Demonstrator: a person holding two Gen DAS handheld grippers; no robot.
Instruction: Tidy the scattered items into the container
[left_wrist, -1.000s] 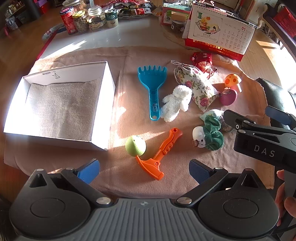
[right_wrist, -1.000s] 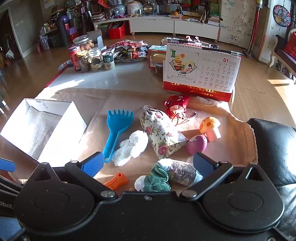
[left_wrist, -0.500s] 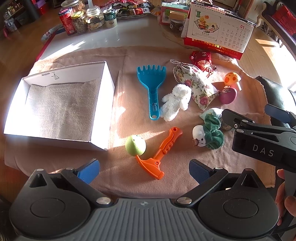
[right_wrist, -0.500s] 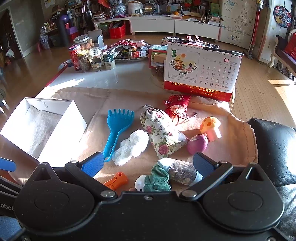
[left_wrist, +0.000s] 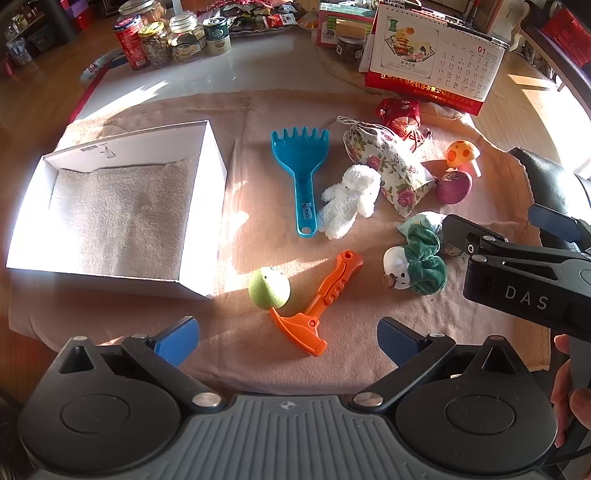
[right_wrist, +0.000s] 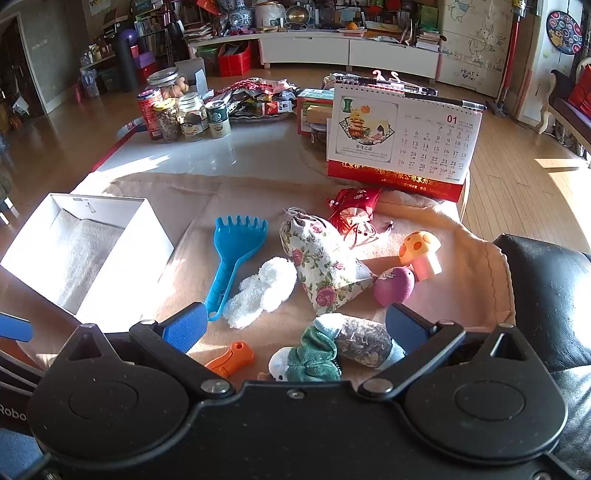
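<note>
A white box (left_wrist: 207, 192) lined with a towel sits at the left of the tabletop, holding no toys. Right of it lie a blue rake (left_wrist: 301, 173), a green ball (left_wrist: 269, 288) touching an orange tool-shaped toy (left_wrist: 317, 306), and a white plush (left_wrist: 351, 199) — all on the cloth. Left tool (left_wrist: 288, 338) and right tool (right_wrist: 295, 325) both hover spread, pinching nothing.

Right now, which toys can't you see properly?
- Orange scraper: right wrist view shows only its handle; the right tongs cover the rest.
- Grey pouch: left wrist view, mostly behind the green doll and right tongs.
- Blue rake label: too small to read.
</note>
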